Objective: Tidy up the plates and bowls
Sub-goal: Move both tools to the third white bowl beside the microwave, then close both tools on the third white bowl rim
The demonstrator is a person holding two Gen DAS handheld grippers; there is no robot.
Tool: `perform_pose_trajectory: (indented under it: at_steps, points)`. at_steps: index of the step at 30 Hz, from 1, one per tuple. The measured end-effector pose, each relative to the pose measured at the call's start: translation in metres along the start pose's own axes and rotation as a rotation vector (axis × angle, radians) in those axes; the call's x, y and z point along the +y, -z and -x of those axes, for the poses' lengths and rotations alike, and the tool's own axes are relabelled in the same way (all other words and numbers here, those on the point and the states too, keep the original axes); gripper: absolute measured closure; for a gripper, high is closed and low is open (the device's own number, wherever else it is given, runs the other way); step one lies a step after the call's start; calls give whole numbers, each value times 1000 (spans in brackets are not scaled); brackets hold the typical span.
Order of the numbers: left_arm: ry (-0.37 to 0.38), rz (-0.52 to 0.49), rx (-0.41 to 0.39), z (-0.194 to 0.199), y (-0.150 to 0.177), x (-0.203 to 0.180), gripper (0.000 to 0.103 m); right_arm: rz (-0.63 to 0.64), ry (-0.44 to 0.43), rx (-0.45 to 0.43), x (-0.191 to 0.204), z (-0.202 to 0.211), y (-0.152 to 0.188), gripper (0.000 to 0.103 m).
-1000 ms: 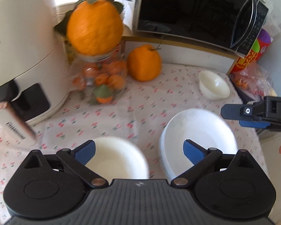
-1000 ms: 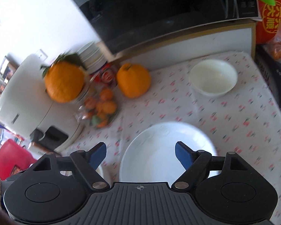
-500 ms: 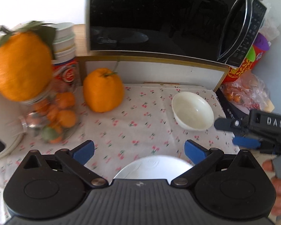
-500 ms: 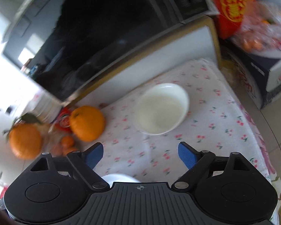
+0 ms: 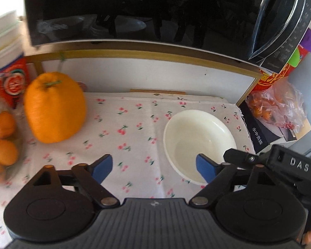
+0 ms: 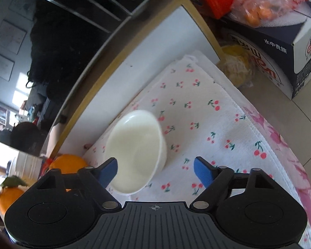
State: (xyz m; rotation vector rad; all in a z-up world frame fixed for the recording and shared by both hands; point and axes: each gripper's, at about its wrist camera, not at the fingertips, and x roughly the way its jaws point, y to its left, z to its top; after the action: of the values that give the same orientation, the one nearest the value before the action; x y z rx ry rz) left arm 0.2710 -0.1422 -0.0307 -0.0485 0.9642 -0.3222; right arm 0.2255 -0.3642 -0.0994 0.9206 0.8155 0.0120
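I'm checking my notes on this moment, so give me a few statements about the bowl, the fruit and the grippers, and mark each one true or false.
1. The white bowl sits empty on the cherry-print cloth. True.
2. The right gripper is clamped on the bowl. False: its jaws are closing, nothing pressed yet.
3. A large orange fruit stands left of the bowl. True.
4. The left gripper holds a plate. False: it holds nothing.

A shallow white bowl (image 5: 199, 143) is sitting upright and empty on the cherry-print cloth, just ahead of both grippers' fingers.
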Motion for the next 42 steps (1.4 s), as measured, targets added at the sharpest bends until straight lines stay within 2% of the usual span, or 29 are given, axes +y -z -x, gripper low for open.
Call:
perform_pose_trajectory:
  at_steps: [6,8,13,15,17,19,27,36,42]
  points:
    - [35,29,7,-19,-5,-8,39,-38,-18,-3,-10,-13,-7,44]
    - [42,36,10,-23,-6,-10,50,-49,-19,-4,-12,-17,-9,53]
    - [39,41,5,-28,-5,-13,65,-57,-20,-3,-16,-20,-8,71]
    - [38,40,2,-27,-4,-14,73,-57,-18,-2,-17,-20,-8,76]
    - [35,36,-2,-27,-3,-15,87,-59,-24,0,-19,-21,-9,84]
    - [30,29,-10,-25,-2,-15,94,-51,-40,3,-20,-20,-8,91]
    - [17,-27,-31,-7,0,-21,95,-17,-41,5,-14,-9,-5,93]
    - [-2,-33,-53,34,4,-28,95,38,-53,-26,9,31,1,92]
    - [-8,-40,-64,61,13,-30,94,86,-31,-29,25,53,12,92]
